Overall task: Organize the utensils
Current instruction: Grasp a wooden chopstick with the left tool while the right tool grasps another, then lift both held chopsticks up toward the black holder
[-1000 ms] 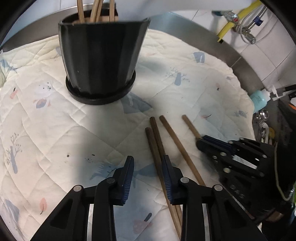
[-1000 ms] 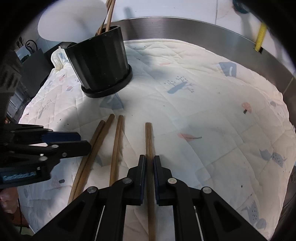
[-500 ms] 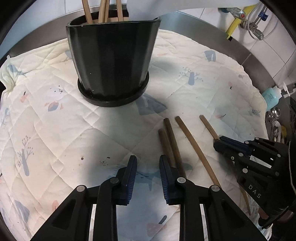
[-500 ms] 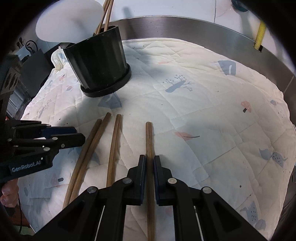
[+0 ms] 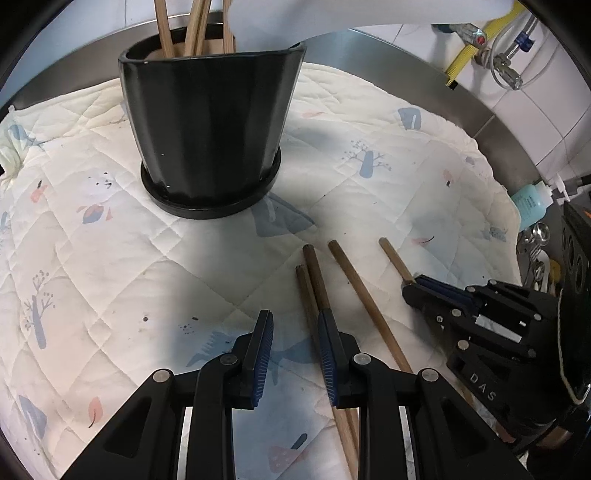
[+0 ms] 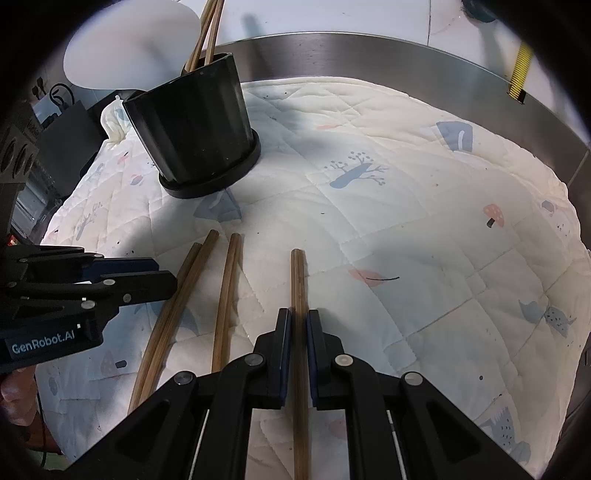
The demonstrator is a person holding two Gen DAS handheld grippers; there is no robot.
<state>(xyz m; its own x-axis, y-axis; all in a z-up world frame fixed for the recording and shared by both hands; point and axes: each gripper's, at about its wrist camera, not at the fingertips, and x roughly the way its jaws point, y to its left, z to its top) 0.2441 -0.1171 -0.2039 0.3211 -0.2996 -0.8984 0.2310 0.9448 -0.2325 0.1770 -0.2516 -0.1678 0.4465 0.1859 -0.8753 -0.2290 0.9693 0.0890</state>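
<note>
A black utensil holder [image 5: 210, 133] [image 6: 195, 136] stands at the back of the quilted mat [image 5: 110, 258] with several wooden chopsticks upright in it. More chopsticks lie on the mat. My right gripper [image 6: 298, 317] [image 5: 413, 286] is shut on the rightmost chopstick [image 6: 297, 280] [image 5: 393, 254], which rests on the cloth. My left gripper [image 5: 295, 325] [image 6: 166, 275] is open over bare cloth. A touching pair of chopsticks [image 5: 310, 280] [image 6: 188, 288] runs under its right finger. A single chopstick [image 5: 354, 288] [image 6: 229, 288] lies between the two grippers.
A raised steel rim [image 6: 369, 55] curves around the mat's far side. In the left wrist view, a blue bottle [image 5: 532, 203], metal utensils [image 5: 539, 236] and a yellow hose with pipe fittings [image 5: 476, 33] sit beyond the right edge. A hand [image 6: 14, 391] shows at lower left.
The left gripper's jaws have narrowed a little and its view has tilted slightly, so the holder looks nearer. The right gripper keeps its hold and has not moved.
</note>
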